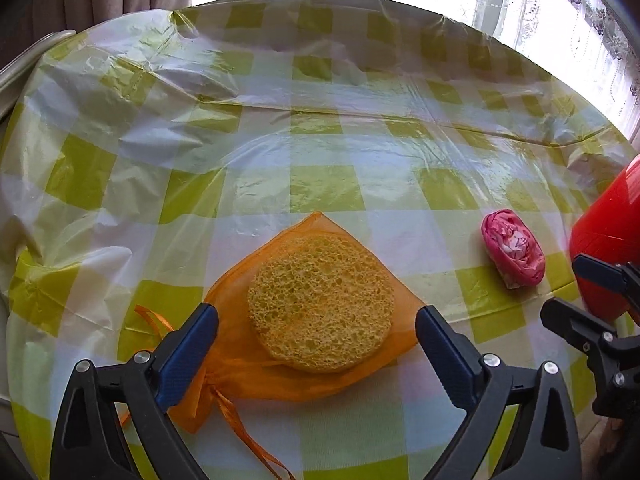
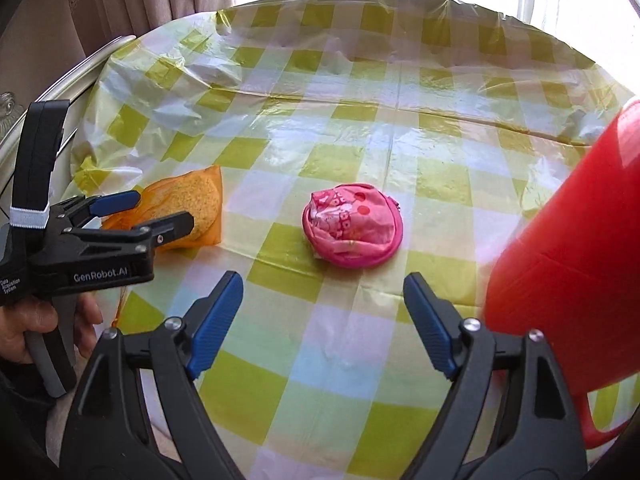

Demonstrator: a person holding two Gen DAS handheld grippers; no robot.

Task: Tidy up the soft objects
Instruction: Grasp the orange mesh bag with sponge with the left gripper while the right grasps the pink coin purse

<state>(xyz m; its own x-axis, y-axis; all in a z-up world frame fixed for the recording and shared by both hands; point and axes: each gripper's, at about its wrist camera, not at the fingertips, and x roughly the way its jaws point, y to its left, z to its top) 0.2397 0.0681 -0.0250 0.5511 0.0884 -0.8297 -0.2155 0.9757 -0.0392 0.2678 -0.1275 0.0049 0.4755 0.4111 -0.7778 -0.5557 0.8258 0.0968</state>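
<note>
Blue-padded tongs, count: we see two, one in each hand.
Left gripper [image 1: 316, 320]: we see its jaws spread wide, gripping nothing; the sponge lies on the table between and just beyond the fingertips, and we cannot tell whether the pads touch the bag.
Right gripper [image 2: 322, 288]: jaws apart, empty, poised over bare cloth with the pink pouch just ahead of the tips.
Yellow sponge [image 1: 320, 304]: one, round and porous, resting on the bag.
Orange mesh bag [image 1: 236, 364]: one, flat, ribbon ties trailing toward us.
Pink pouch [image 2: 352, 226]: one, round, near the table's middle, well apart from the sponge.
Red container [image 2: 568, 248]: one, at the right edge.
Checked plastic tablecloth [image 1: 320, 152]: one, green and white, crinkled.
Hand [image 2: 24, 324]: one in view, holding the left tool.
</note>
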